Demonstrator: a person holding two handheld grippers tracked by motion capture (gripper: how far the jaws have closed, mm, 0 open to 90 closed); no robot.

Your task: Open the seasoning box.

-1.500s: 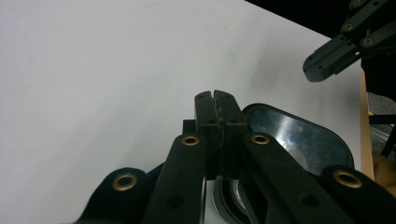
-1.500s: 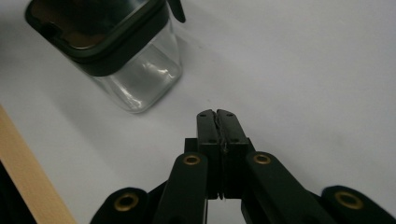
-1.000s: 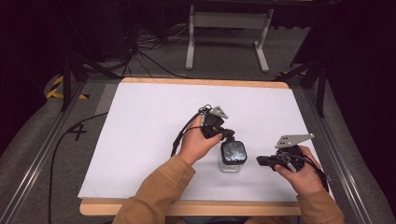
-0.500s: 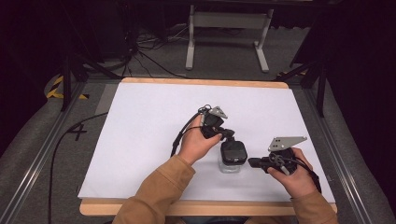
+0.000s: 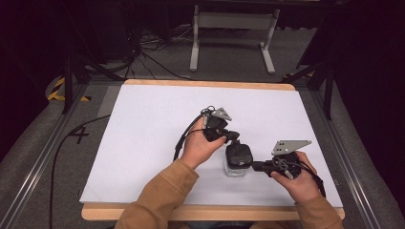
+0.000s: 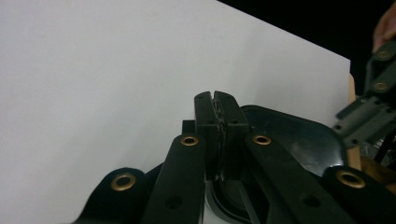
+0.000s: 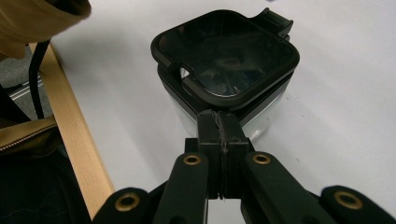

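Note:
A small clear container (image 5: 235, 169) with a black square lid (image 5: 238, 155) stands on the white table sheet (image 5: 143, 143), near the front centre. My left gripper (image 5: 235, 137) comes in from the left, its jaws shut with nothing between them; its tips (image 6: 215, 100) are at the lid's (image 6: 299, 140) far-left corner. My right gripper (image 5: 255, 166) lies low on the container's right side, also shut and empty. In the right gripper view its tips (image 7: 219, 122) meet the near edge of the lid (image 7: 224, 51); whether they press on it I cannot tell.
The table's wooden front edge (image 5: 215, 212) runs just below my forearms. A black cable (image 5: 184, 136) loops left from the left gripper. A metal stand (image 5: 231, 28) sits on the floor beyond the table. Most of the white sheet is bare.
My right gripper has edged left, from a little way off the container to right against its lid. The left gripper and the container have stayed put.

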